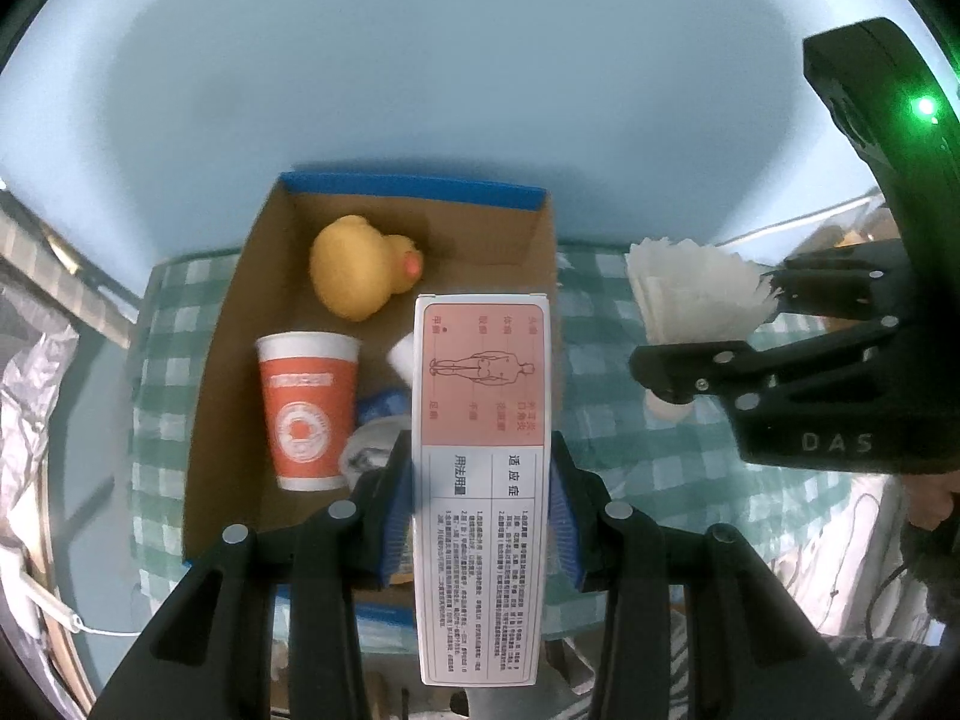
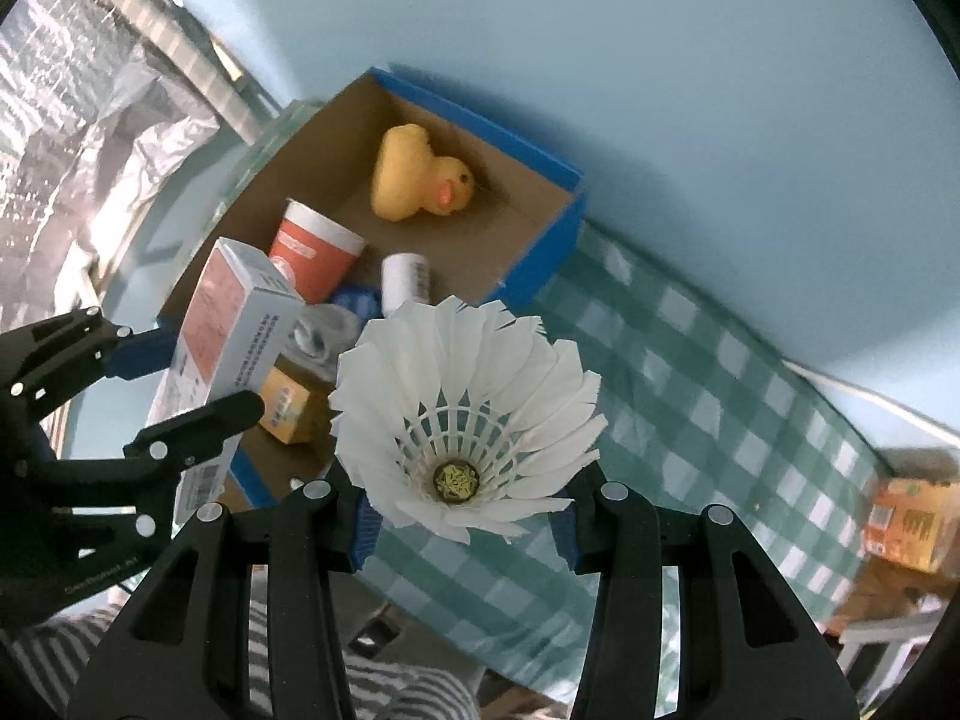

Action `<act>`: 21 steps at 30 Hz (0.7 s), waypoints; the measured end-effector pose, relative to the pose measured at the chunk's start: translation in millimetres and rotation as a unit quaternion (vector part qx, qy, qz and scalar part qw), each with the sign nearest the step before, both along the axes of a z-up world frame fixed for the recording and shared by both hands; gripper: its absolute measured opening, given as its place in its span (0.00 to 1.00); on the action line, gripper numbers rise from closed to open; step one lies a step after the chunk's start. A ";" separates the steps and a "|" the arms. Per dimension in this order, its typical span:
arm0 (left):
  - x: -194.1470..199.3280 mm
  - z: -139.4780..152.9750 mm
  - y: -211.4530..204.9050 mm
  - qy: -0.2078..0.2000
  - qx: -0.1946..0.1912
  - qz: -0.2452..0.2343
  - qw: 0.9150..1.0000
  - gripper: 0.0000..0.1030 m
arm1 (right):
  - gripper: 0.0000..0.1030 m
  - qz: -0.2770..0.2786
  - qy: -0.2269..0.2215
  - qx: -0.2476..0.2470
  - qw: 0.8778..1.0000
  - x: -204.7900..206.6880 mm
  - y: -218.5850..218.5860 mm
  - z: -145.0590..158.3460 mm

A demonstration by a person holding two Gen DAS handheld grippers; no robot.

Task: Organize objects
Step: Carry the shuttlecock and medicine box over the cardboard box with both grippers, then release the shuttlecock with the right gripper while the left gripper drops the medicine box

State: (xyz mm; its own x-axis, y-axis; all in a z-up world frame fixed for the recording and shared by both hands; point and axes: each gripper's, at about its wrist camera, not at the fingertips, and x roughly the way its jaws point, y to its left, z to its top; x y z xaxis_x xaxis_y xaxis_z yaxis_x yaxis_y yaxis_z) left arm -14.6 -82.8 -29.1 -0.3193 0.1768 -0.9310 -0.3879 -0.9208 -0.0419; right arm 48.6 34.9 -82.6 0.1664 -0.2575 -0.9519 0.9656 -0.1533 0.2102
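My left gripper (image 1: 480,516) is shut on a white and pink medicine box (image 1: 480,480) and holds it above the near right part of an open cardboard box (image 1: 240,300) with blue edges. Inside lie a yellow rubber duck (image 1: 360,267) and an orange paper cup (image 1: 309,408). My right gripper (image 2: 468,516) is shut on a white feather shuttlecock (image 2: 468,414), held above the checked cloth just right of the cardboard box (image 2: 540,228). The left gripper (image 2: 174,384) with the medicine box (image 2: 234,324) shows in the right wrist view, and the right gripper (image 1: 714,330) with the shuttlecock (image 1: 696,294) shows in the left wrist view.
A green and white checked cloth (image 2: 690,372) covers the table. The cardboard box also holds a small white bottle (image 2: 405,285), a blue item and a small yellow carton (image 2: 288,405). An orange carton (image 2: 912,516) stands at the far right. A light blue wall (image 1: 480,60) rises behind.
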 end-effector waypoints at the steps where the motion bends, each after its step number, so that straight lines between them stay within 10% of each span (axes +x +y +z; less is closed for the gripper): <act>1: -1.0 -0.5 -3.4 -0.001 0.000 0.003 1.000 0.40 | 0.44 0.003 0.000 0.000 1.000 4.0 -4.4 -0.1; 21: -23.8 -22.5 -58.2 -0.030 0.004 0.067 0.997 0.40 | 0.44 0.027 -0.009 0.017 0.999 56.5 -67.6 -13.6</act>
State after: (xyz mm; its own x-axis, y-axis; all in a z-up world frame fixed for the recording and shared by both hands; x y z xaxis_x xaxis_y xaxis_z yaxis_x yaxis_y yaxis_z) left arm -38.4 -141.0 -51.6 -0.2836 0.1434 -0.9481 -0.2588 -0.9635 -0.0683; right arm 105.0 -32.7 -96.3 0.1956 -0.2146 -0.9569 0.9690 -0.1077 0.2222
